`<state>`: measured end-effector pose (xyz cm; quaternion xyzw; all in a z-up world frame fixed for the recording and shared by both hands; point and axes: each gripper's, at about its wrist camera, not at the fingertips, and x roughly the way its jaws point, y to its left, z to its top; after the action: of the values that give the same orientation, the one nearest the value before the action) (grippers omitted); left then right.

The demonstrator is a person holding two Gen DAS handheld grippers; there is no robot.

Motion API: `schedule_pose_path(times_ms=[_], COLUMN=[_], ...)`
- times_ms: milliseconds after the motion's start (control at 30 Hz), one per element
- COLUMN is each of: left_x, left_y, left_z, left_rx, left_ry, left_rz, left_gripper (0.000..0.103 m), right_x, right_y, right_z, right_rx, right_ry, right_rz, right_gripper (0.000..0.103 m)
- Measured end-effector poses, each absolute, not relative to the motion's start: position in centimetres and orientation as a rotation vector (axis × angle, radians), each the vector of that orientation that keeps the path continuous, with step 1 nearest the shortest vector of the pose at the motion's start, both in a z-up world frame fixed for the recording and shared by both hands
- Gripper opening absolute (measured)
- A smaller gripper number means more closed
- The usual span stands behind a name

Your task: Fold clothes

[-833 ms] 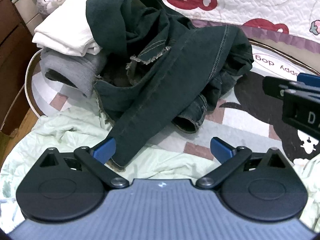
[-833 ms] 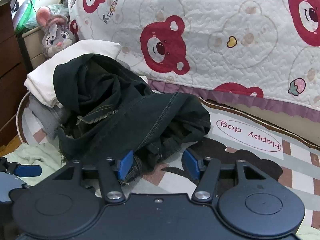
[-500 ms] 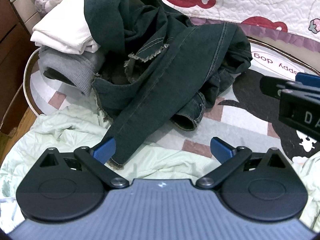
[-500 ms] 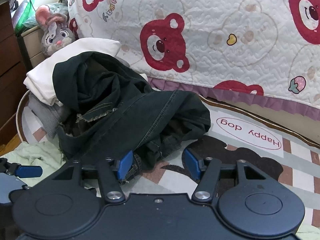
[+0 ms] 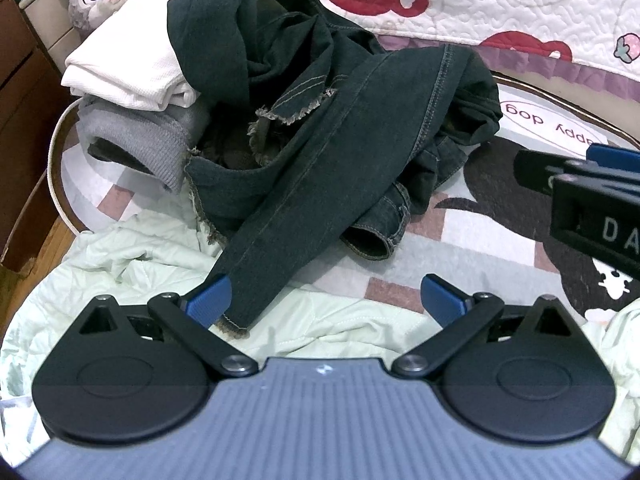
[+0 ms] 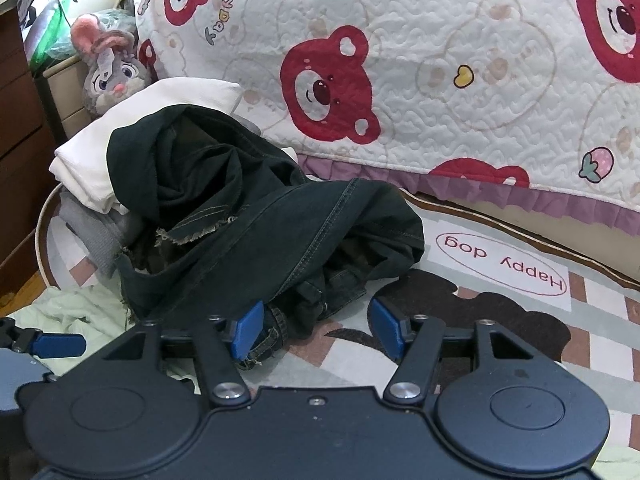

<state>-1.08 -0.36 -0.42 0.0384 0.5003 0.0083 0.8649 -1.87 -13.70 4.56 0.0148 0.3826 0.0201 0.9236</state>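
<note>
So, compared with a moment ago, very little changes: in the left wrist view the dark jeans (image 5: 320, 148) look slightly bigger and nearer, so the left gripper (image 5: 326, 298) has come a little closer to them, while the right wrist view is almost the same as before. Both grippers have their jaws apart and hold nothing. The frayed hem of 1 leg (image 5: 240, 312) lies between the left jaws, just beside the left pad (image 5: 210, 298), but the pads do not press on it. The right gripper (image 6: 316, 330) has its left pad (image 6: 248, 330) just beside the waistband part (image 6: 276, 332) of the jeans, again with no grip. I judge that folding has not started yet; the jeans are a crumpled heap, and this is the approach to take the first hold. The jeans lie on the rug (image 6: 500, 308), leaning against a stack of a white cloth (image 5: 124, 64) and a grey cloth (image 5: 132, 136), and the hem rests on a pale green sheet (image 5: 132, 248). For moving, the open room is on the rug to the right, around the "Happy dog" print. To the left are the stack, the rug's edge and a brown cabinet (image 5: 16, 92); behind is the hanging quilt (image 6: 440, 60), so pulling that way looks tight.
</note>
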Motion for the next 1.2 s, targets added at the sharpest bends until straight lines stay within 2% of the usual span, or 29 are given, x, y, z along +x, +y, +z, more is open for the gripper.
schedule_pose_path(times_ms=[400, 667, 1200], left_x=[-1.1, -0.7, -1.3], left_y=[-0.1, 1.4, 2.3], left_z=[-0.4, -2.2, -1.1], left_rx=[0.076, 0.018, 0.026], left_ry=[1.025, 1.076, 0.98], left_rz=[0.0, -0.081, -0.047], left_gripper=[0.1, 0.097, 0.097], right_x=[-2.0, -1.8, -1.8], right_y=[-13.8, -13.9, -13.8], right_z=[4.8, 4.9, 4.6], right_rx=[0.038, 0.038, 0.033], right_ry=[0.77, 0.773, 0.779], right_rz=[0.036, 0.038, 0.04], right_gripper=[0.067, 0.067, 0.067])
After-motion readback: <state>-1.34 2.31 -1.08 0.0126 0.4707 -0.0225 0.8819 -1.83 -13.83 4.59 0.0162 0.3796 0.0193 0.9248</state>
